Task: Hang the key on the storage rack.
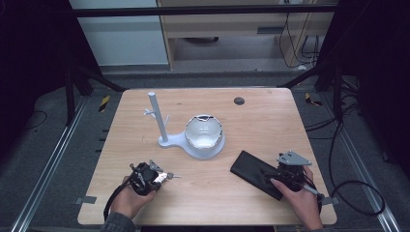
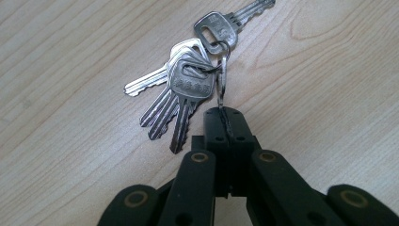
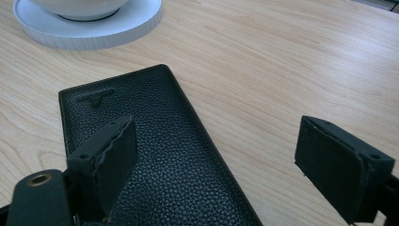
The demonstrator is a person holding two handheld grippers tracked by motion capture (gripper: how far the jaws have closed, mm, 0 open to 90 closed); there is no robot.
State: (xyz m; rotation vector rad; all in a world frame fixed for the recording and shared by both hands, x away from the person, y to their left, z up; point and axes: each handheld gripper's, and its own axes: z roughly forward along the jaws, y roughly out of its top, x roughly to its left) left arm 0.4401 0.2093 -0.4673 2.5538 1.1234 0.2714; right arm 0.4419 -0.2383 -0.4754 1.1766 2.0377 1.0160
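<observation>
My left gripper (image 2: 225, 123) has its fingers pinching the key ring (image 2: 222, 75), the keys (image 2: 183, 92) fanned on the tabletop (image 2: 70, 155) mid-frame. My right gripper (image 3: 214, 165) is spread over the black wallet (image 3: 155, 155). The bowl (image 1: 203, 131), centre, sits on a white stand (image 1: 180, 141); I can't tell its contents.

My work surface is a light wooden table (image 1: 270, 121) with a square top and rounded corners. A small dark round disc (image 1: 239, 101) sits in it at the far edge, right of the middle. Near the centre stands a white stand (image 1: 167, 140): an upright post with short pegs on the left, joined to a round tray that bears a pale bowl (image 1: 204, 131). A black leather wallet (image 1: 254, 171) lies flat at the near right, set slantwise. At the near left a bunch of silver keys (image 2: 188, 89) rests on the wood, fanned out.
</observation>
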